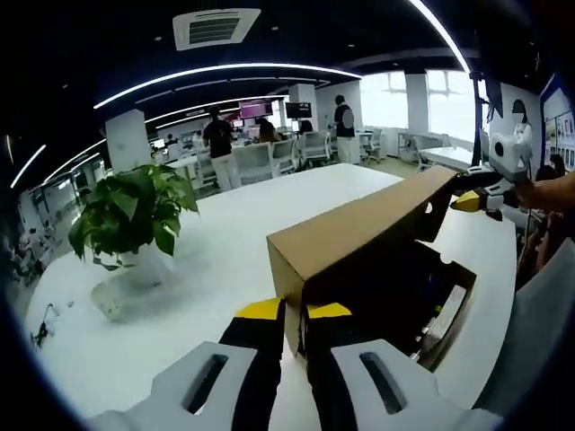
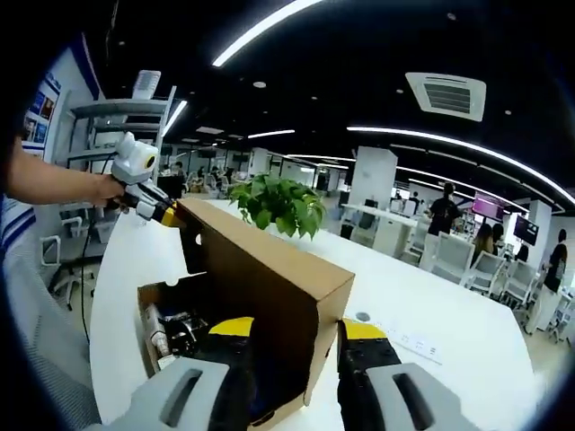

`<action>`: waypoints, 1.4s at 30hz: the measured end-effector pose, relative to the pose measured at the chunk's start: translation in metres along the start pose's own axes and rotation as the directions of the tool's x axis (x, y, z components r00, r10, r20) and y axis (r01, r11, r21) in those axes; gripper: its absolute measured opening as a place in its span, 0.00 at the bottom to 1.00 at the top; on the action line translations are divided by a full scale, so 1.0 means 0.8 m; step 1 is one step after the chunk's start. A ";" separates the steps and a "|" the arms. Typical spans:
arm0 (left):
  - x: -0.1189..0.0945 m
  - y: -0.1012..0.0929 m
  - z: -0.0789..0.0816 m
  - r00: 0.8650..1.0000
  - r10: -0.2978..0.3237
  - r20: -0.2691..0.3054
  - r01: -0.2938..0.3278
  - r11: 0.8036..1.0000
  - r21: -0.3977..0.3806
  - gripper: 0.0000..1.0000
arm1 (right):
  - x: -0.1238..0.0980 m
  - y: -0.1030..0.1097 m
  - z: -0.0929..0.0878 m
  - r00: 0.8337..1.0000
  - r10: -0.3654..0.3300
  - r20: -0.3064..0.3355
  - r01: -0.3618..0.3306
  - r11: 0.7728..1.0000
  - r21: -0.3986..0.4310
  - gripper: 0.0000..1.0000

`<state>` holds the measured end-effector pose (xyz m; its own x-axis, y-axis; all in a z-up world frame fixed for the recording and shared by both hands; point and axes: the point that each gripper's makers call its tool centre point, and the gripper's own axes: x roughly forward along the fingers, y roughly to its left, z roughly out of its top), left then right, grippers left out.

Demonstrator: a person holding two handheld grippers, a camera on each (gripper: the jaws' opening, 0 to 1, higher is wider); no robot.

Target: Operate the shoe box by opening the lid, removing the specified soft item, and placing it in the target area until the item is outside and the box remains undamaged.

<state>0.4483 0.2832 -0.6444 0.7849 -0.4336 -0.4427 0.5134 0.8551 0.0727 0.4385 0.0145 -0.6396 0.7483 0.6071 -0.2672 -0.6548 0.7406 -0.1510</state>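
White table [image 1: 216, 260], open shoe box [image 1: 359, 233], dark contents.

Left gripper [image 1: 295, 312] at bottom centre, yellow-tipped black jaws nearly together, just at the near corner of the raised cardboard lid [image 1: 364, 229] of the shoe box [image 1: 422, 310]. Whether they pinch the lid edge, cannot tell. Box open, dark inside, contents unclear. Right gripper [image 1: 469, 203] comes in from the right, yellow tip at the lid's far corner, held by a hand [image 1: 550, 193]. White table [image 1: 216, 260] under the box. Potted plant [image 1: 130, 215] on the table to the left, well apart from the box. People [image 1: 218, 144] and office chairs behind.
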 end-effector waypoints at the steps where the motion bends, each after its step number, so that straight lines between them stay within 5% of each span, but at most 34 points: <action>1: 0.002 0.003 0.000 1.000 0.005 0.000 -0.005 1.000 0.001 0.05 | 0.003 -0.003 -0.002 1.000 -0.007 -0.002 0.007 1.000 0.009 0.30; 24: 0.028 0.024 0.018 0.998 0.062 0.020 -0.061 0.997 -0.043 0.03 | 0.029 -0.036 -0.091 0.985 -0.109 -0.132 0.123 0.987 0.103 0.18; 42: 0.046 0.031 0.024 0.995 0.101 0.028 -0.098 0.991 -0.088 0.02 | 0.048 -0.036 -0.103 0.979 -0.126 -0.162 0.144 0.984 0.108 0.00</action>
<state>0.4964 0.2828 -0.6417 0.8420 -0.3529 -0.4080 0.4013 0.9152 0.0366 0.4771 -0.0071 -0.7239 0.7976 0.4544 -0.3966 -0.5246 0.8472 -0.0843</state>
